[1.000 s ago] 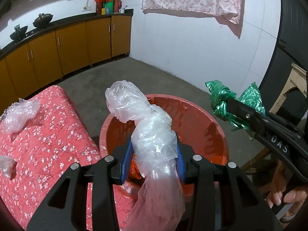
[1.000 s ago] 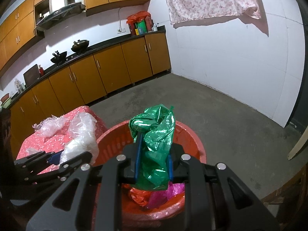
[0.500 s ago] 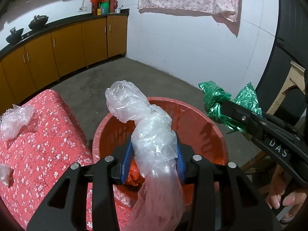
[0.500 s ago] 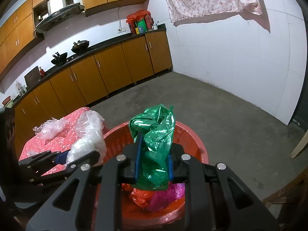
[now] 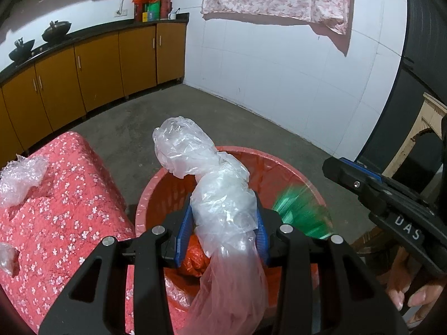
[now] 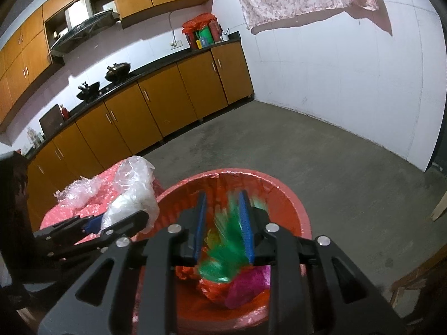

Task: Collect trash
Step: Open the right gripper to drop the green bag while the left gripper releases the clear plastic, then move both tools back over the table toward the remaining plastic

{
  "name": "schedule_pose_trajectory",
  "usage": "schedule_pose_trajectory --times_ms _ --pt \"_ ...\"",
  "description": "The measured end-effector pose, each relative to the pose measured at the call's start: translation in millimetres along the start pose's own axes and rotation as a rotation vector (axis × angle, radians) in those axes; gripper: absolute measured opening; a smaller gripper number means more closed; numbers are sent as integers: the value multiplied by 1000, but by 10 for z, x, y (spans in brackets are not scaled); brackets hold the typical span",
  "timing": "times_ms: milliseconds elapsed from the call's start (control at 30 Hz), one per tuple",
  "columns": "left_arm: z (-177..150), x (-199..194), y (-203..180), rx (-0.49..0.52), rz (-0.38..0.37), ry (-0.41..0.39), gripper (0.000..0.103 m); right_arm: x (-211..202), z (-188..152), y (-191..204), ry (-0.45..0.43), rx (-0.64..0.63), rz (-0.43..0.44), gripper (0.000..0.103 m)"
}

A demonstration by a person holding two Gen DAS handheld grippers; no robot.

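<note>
Between the left claw (image 5: 223, 234) pads a clear plastic bag (image 5: 212, 184) sits pinched over the red bin (image 5: 296, 167): light, soft, slippery, best gripped mid-bundle. Beyond, the right claw (image 6: 222, 223), just opening, lets a green wrapper (image 6: 223, 248) drop binward. "DAS" marks its side.

Flowered pink cloth (image 5: 69, 209) — clear crumpled plastic (image 5: 21, 178) lying on it.

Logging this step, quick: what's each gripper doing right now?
Left gripper: closed on clear plastic bag.
Right gripper: just opened, green bag dropping.
</note>
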State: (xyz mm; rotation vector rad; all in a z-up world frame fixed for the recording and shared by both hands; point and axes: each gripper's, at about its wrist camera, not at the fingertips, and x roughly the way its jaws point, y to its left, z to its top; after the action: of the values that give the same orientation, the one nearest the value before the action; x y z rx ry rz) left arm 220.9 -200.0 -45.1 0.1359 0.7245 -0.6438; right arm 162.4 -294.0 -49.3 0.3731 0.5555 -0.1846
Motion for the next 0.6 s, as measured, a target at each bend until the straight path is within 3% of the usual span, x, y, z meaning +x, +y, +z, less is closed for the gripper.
schedule_pose_trajectory --times_ms 167,300,467,600 --pt "-19 45 22 -10 -7 14 47 -16 11 -72 -11 29 -4 35" --pt "-44 50 40 -15 -1 17 64 -31 5 -158 -15 50 -24 36" --pt "-84 -18 138 -38 29 9 66 -26 -14 -167 -10 46 -38 37" --pt "-132 -161 257 -54 90 -22 76 -37 -42 -59 -17 17 -40 50"
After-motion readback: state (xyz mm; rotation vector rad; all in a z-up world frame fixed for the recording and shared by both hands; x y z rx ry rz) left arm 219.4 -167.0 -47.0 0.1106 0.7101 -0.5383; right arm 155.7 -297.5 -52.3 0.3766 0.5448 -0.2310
